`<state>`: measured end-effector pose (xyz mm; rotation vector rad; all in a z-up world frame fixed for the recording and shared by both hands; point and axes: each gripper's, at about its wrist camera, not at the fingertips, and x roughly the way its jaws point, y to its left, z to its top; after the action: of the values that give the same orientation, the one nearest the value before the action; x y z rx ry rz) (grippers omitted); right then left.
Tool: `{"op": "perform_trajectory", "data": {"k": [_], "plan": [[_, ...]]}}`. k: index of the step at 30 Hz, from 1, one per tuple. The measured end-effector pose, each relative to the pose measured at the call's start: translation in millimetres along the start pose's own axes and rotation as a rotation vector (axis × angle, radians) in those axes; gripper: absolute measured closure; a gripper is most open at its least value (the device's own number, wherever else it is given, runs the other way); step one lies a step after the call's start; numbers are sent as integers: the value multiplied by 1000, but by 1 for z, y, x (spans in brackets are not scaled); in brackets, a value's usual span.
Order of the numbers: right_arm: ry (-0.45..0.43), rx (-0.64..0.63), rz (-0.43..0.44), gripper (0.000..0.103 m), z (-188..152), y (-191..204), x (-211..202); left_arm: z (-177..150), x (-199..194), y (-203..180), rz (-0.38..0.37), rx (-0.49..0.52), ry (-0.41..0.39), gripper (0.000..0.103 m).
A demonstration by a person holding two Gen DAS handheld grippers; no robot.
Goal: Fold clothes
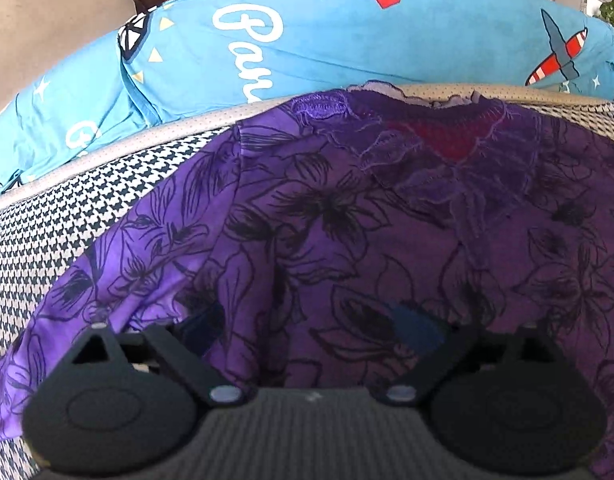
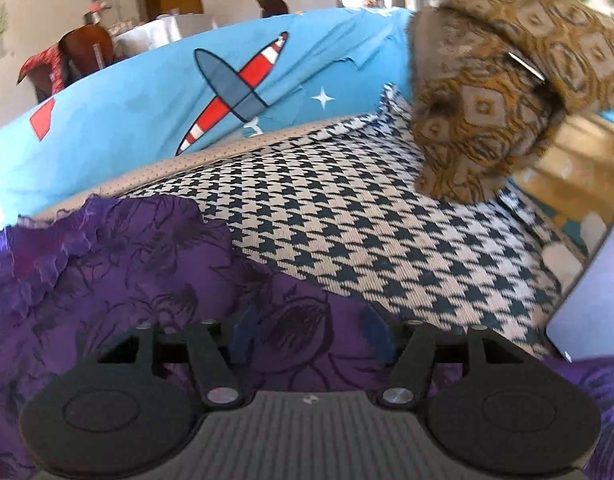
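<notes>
A purple garment (image 1: 347, 220) with black flower outlines lies spread on a black-and-white houndstooth cover (image 1: 67, 232). Its embroidered neckline (image 1: 439, 132), with a red patch inside, points away from me. My left gripper (image 1: 311, 328) is low over the garment's near part and open wide, its blue fingertips (image 1: 419, 326) partly sunk in the cloth. In the right wrist view the same garment (image 2: 107, 264) fills the lower left. My right gripper (image 2: 309, 334) is open at the garment's right edge, with a bulge of purple fabric between its blue fingertips (image 2: 243, 332).
A blue airplane-print sheet (image 1: 347, 40) rises behind the houndstooth cover (image 2: 367, 220). A brown-gold patterned cushion (image 2: 499, 92) lies at the far right, and a flat grey panel (image 2: 595, 292) stands at the right edge. Chairs and a table are in the room beyond.
</notes>
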<state>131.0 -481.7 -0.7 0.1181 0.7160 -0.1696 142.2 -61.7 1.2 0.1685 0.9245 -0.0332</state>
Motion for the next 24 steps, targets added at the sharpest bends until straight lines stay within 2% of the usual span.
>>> {"op": "perform_trajectory", "data": {"k": [2,4,5,7,10,14,19,21,24], "plan": [[-7,-33,0,42,-1,2,4,-1,2,-2,-1,4,6,7],[-10,-54,8,58,-2,6,5,-1,3,-3,-2,5,9,7],[-11,-65,13,61,-3,8,5,-2,3,-4,-3,6,10,7],[-13,-85,22,81,-4,11,6,-2,3,-6,-3,10,11,7],[-16,-116,36,95,-6,17,7,-3,4,-9,-3,19,10,7],[-40,-92,3,99,-3,17,3,-4,3,-11,0,23,6,7],[-168,-18,-136,100,8,5,-13,-4,4,-12,-4,25,8,6],[-175,19,-161,100,10,0,-13,-5,6,-14,-5,31,16,6],[-163,-8,-222,100,6,7,-6,-7,7,-17,-10,43,19,5]]}}
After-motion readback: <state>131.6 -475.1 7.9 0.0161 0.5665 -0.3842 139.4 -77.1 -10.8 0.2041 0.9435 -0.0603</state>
